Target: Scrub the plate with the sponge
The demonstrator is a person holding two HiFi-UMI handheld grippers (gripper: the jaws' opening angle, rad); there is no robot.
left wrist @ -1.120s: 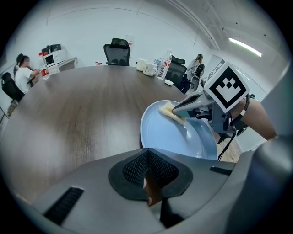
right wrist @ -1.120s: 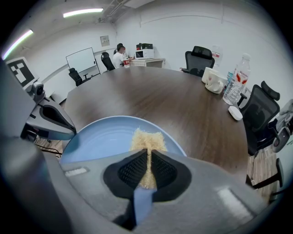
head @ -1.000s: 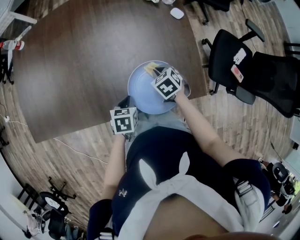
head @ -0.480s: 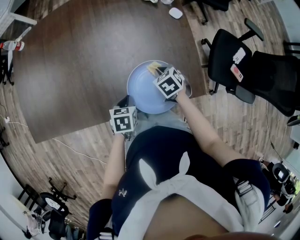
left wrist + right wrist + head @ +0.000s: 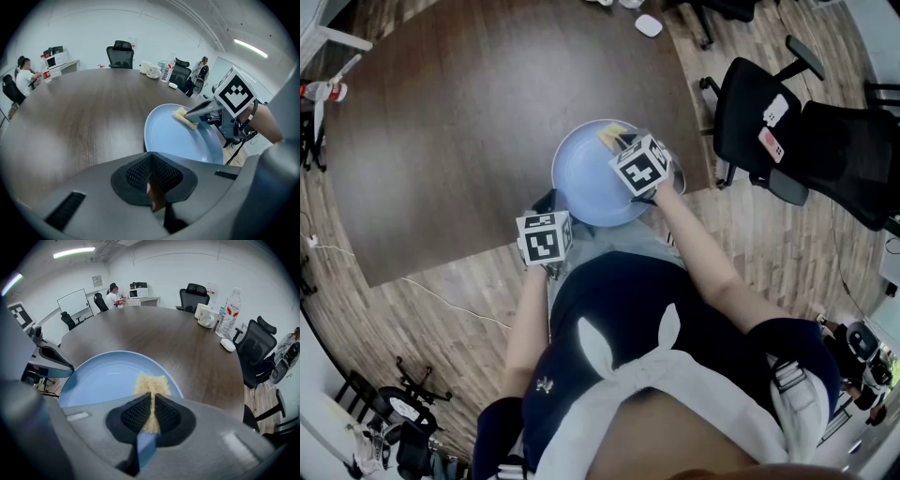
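Note:
A light blue plate (image 5: 581, 178) lies at the near edge of the dark wooden table (image 5: 469, 112). My right gripper (image 5: 620, 143) is shut on a yellow sponge (image 5: 611, 138) and presses it onto the plate's far right part. In the right gripper view the sponge (image 5: 151, 382) sticks out past the jaws (image 5: 152, 397) onto the plate (image 5: 98, 380). My left gripper (image 5: 549, 202) is shut on the plate's near left rim. In the left gripper view the plate (image 5: 178, 138) runs from the jaws (image 5: 150, 157) out to the sponge (image 5: 186, 118) and the right gripper (image 5: 191, 114).
Black office chairs (image 5: 769, 122) stand right of the table. A white mouse-like object (image 5: 648, 25) lies at the far edge. Water bottles (image 5: 229, 310) and a white cup (image 5: 205, 315) stand far across the table. A person (image 5: 26, 79) sits at a desk beyond.
The right gripper has slid the sponge a little to the right along the plate's far part. The left gripper has kept its hold on the rim.

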